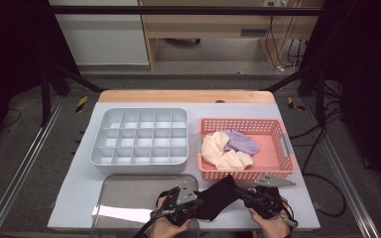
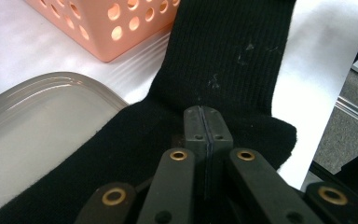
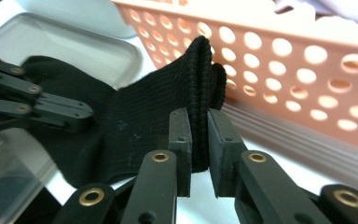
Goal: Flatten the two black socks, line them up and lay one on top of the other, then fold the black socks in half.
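Both hand-held grippers, left [image 2: 204,122] and right [image 3: 199,140], clamp the black sock [image 1: 217,197] (beside basket [image 1: 283,144] edge).

Black sock [image 1: 217,197], pink basket [image 1: 278,126] w/ cream [image 1: 218,148] & lilac socks [image 1: 241,141], grey tray [image 1: 129,196].

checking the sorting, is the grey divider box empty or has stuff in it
Empty: every compartment of the grey divider box shows its bare floor in the high view.

Lab: framed test table [image 1: 79,188], floor cables [image 1: 322,173]
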Demonstrator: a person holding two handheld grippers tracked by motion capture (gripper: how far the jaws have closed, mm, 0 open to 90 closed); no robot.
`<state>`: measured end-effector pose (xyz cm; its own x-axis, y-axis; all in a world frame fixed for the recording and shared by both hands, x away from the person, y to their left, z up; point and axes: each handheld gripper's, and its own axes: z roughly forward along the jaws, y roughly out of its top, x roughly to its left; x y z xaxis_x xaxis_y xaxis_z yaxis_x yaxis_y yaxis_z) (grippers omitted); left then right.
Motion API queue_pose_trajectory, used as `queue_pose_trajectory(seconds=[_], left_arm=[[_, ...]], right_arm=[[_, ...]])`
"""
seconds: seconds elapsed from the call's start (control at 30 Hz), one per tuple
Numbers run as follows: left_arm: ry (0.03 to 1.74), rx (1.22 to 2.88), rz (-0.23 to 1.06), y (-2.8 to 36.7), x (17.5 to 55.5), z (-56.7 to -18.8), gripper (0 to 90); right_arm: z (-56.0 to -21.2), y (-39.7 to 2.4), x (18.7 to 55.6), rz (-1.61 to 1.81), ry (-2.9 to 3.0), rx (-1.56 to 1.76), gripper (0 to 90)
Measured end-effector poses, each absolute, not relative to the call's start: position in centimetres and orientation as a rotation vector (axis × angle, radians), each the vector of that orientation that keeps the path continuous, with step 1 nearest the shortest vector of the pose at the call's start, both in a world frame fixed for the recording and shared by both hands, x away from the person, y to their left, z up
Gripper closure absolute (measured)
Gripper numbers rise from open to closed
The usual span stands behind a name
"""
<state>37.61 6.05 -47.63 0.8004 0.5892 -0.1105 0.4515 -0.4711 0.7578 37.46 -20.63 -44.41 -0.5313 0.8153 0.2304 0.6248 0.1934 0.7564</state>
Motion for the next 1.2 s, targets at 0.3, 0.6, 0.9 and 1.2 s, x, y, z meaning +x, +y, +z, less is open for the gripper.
queue_pose_trajectory(seconds=[0.3, 0.6, 0.9, 1.2], left_arm=[[0.767, 2.148, 0.206, 5.9, 37.6, -47.7, 89.5], [0.779, 2.109, 0.195, 7.0, 37.6, -46.3, 88.5], [0.911, 2.009, 0.365, 15.0, 37.8, -42.4, 87.9], [1.056, 1.987, 0.393, 19.7, 37.5, -44.4, 88.6]], right_arm=[[-42.6, -19.7, 36.5, 1.327, 2.257, 1.278, 81.6], [-41.6, -18.6, 36.0, 1.367, 2.292, 1.215, 81.7], [-41.1, -17.8, 35.9, 1.369, 2.311, 1.203, 81.7], [-40.2, -16.4, 36.0, 1.387, 2.329, 1.157, 81.7]])
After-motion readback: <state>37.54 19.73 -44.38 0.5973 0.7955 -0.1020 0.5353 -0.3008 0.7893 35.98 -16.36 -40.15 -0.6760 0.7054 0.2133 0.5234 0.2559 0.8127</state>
